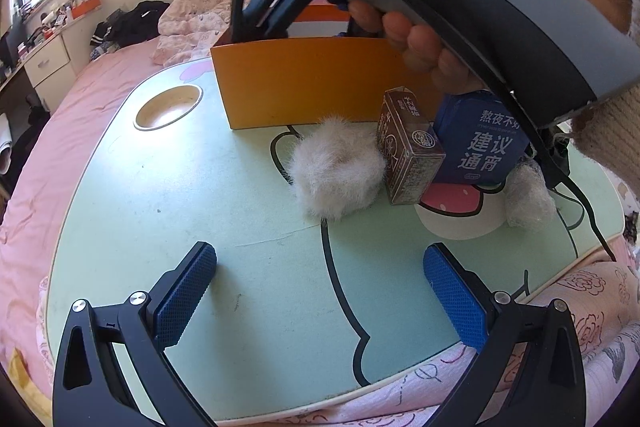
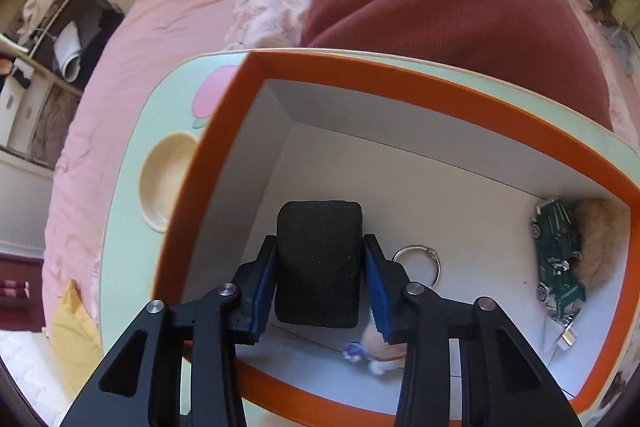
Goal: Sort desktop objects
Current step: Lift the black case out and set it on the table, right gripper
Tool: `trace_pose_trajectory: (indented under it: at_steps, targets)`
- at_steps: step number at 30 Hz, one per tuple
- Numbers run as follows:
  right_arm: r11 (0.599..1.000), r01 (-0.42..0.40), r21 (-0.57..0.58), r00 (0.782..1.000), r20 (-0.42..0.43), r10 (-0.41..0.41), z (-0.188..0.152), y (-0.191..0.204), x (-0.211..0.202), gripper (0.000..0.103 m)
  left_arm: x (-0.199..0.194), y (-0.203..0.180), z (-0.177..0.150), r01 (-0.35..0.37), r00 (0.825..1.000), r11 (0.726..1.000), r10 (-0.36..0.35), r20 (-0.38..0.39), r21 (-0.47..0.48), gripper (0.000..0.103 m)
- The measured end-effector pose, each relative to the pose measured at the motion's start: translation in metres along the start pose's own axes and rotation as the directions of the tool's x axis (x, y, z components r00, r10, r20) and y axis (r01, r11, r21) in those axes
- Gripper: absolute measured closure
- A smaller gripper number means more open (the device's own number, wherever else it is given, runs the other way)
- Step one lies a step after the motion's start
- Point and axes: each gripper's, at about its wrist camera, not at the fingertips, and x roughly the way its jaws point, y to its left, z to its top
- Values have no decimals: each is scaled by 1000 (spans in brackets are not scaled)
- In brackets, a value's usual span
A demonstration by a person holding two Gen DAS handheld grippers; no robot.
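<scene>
A: What does the right hand-held gripper have?

B: One black foam block, clenched between both pads over the one orange box at the counter's far edge.

A: And inside the box?

B: One metal ring, one green toy car, one tan fur ball, plus a small blurred item I cannot make out.

A: The left hand-held gripper?

B: Released, nothing between its pads, above the near edge. Beyond it, mid-counter: one white fluffy ball, one brown carton, one blue packet, one bubble-wrap wad.
</scene>
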Motion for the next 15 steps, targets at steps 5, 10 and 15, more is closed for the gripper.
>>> trace_pose_trajectory:
  at_steps: [5, 10, 15]
  targets:
    - [979, -199, 46, 973, 129, 191, -4, -34, -58, 64, 1, -1, 0, -1, 1000, 1000, 1, 0, 0, 0]
    - [965, -259, -35, 914, 314, 256, -48, -78, -159, 64, 1, -1, 0, -1, 1000, 1000, 1, 0, -1, 0]
    - [981, -195, -12, 912, 367, 186, -131, -137, -188, 64, 2, 1, 2, -3, 1000, 1000, 3, -2, 0, 0]
